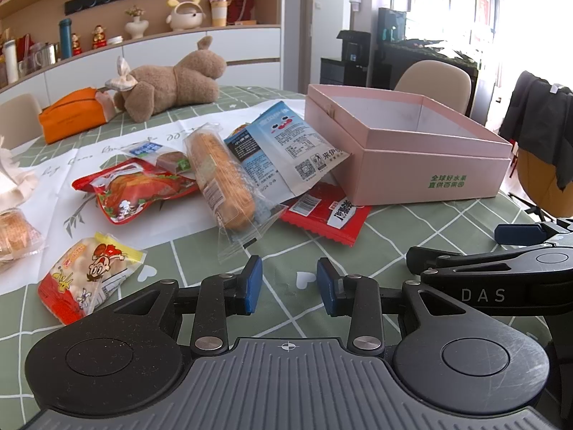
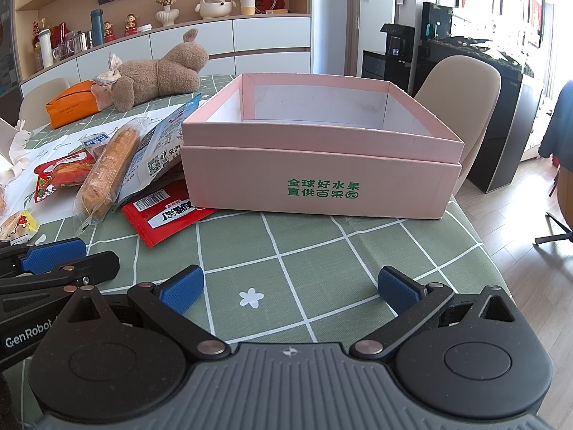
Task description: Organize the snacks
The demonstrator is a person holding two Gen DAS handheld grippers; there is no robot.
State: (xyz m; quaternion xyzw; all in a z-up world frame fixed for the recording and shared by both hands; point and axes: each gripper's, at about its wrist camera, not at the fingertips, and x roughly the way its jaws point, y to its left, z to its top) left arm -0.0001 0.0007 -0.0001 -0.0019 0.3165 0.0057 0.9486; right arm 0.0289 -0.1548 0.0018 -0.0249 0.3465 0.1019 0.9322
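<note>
Lying beyond empty jaws: snacks.

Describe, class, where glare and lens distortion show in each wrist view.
Left wrist view: bright window washes out the upper right, and the pink cardboard box looks skewed. Right wrist view: same window glares, and the green checked tablecloth lines fan outward.

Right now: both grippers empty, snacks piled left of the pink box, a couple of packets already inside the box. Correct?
Not quite. The pink box holds nothing that can be seen: the right wrist view looks in over its rim and shows bare white walls. The rest stands: left gripper and right gripper are empty, and the snacks lie left of the box.
</note>
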